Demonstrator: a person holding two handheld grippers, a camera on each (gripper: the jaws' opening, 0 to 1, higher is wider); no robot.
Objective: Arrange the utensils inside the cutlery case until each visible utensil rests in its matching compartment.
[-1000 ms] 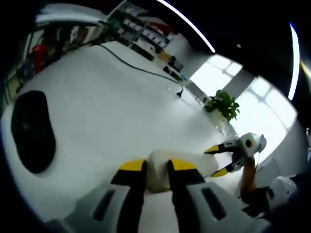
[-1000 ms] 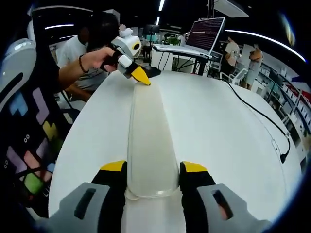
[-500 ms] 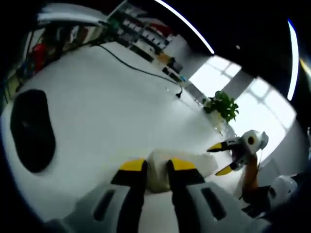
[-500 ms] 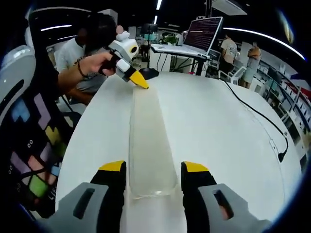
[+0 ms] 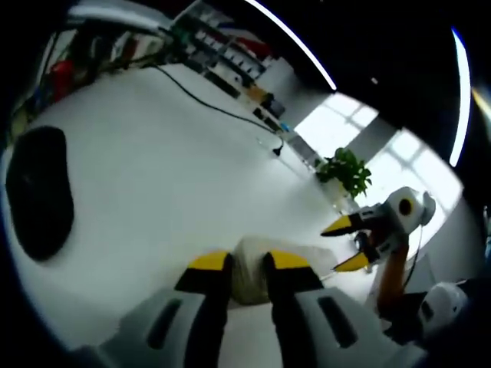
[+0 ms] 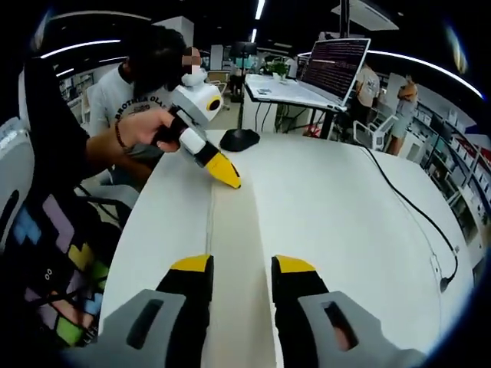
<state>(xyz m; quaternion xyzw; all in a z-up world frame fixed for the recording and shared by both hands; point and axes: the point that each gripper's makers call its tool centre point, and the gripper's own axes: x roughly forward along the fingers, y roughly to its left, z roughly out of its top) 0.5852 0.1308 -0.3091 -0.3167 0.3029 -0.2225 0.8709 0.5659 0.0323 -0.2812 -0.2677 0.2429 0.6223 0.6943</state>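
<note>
Now the right gripper (image 6: 236,264) has let go and lifted off the near end of the case (image 6: 234,253), its jaws spread, while at twelve o'clock the left gripper (image 5: 239,261) still pinches the far end, so no utensils are sorted yet.

White T-shirt (image 6: 115,103) of the seated person beyond the table's far corner, dark print across the chest partly readable as "BROTHER", remaining letters blurred, lit monitor (image 6: 335,67) behind the table with text lines too small to read
</note>
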